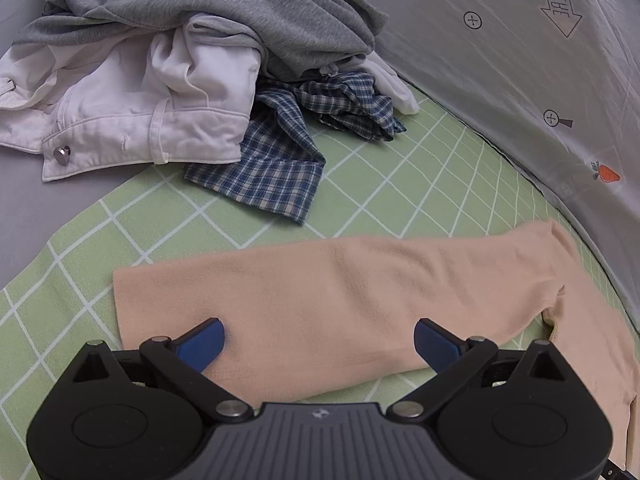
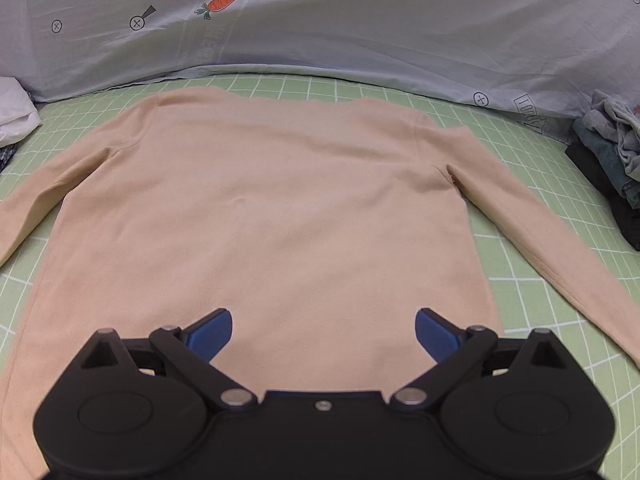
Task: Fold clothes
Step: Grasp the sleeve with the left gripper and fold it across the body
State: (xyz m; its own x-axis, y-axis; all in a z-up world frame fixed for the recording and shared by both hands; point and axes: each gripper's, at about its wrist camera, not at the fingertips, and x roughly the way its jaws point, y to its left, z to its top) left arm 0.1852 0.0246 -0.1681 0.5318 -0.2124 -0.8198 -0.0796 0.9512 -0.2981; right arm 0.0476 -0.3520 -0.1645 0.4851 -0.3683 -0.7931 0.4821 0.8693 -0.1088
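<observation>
A peach long-sleeved top (image 2: 280, 208) lies spread flat on the green checked sheet (image 2: 540, 304), both sleeves stretched out to the sides. My right gripper (image 2: 323, 334) hovers open over its lower body, blue pads wide apart. In the left wrist view the top's left sleeve (image 1: 340, 284) runs across the sheet (image 1: 400, 184), and my left gripper (image 1: 318, 342) is open just above the sleeve near its cuff. Neither gripper holds anything.
A heap of unfolded clothes sits beyond the sleeve: white trousers (image 1: 132, 116), a grey sweater (image 1: 248, 12) and a blue plaid shirt (image 1: 280, 160). A pale duvet with carrot prints (image 2: 340, 28) borders the far side. Dark folded garments (image 2: 612, 160) lie at the right.
</observation>
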